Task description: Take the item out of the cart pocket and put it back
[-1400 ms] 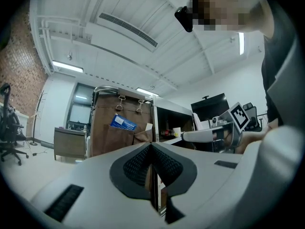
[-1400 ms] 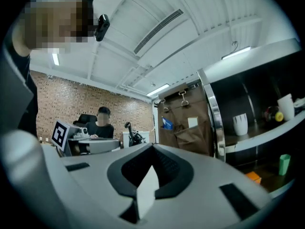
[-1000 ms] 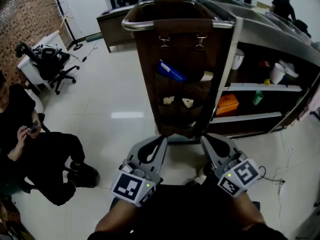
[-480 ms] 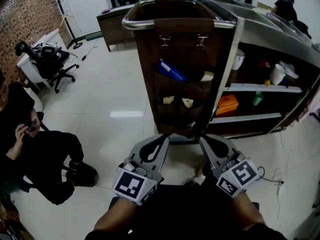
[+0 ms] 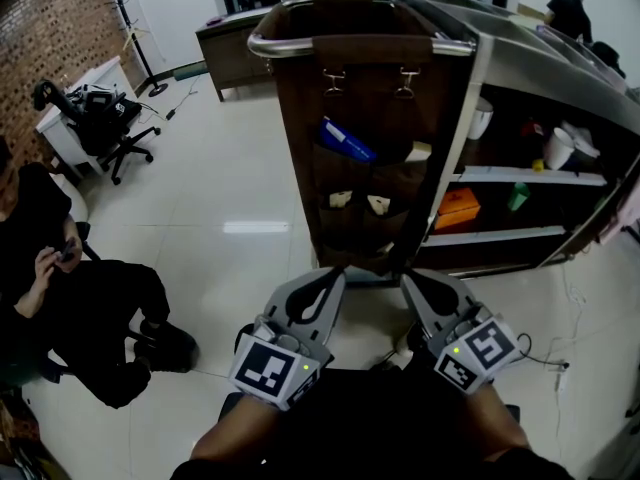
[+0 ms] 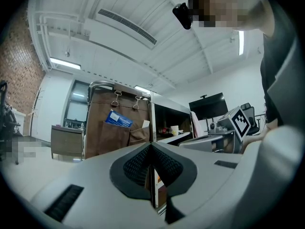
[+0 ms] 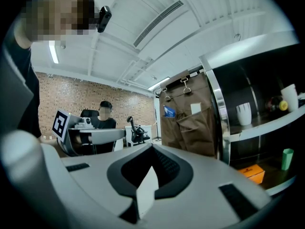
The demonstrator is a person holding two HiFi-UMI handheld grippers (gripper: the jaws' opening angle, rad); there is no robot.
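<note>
A brown fabric organizer (image 5: 365,128) hangs by two clips from the cart's handle bar (image 5: 360,46). A blue packet (image 5: 346,140) sticks out of its upper left pocket, and a white card (image 5: 418,152) out of the pocket beside it. Small pale items sit in the lower pockets (image 5: 358,204). My left gripper (image 5: 335,274) and right gripper (image 5: 408,279) are held side by side, low and short of the organizer, both shut and empty. The blue packet (image 6: 118,119) shows beyond the left gripper (image 6: 151,145), and the packet (image 7: 169,111) also shows beyond the right gripper (image 7: 152,147).
The cart's open shelves (image 5: 530,178) on the right hold an orange box (image 5: 455,208), a green item (image 5: 515,196) and white cups (image 5: 556,146). A seated person (image 5: 70,298) is at the left, with an office chair (image 5: 100,118) behind. A dark desk (image 5: 235,53) stands at the back.
</note>
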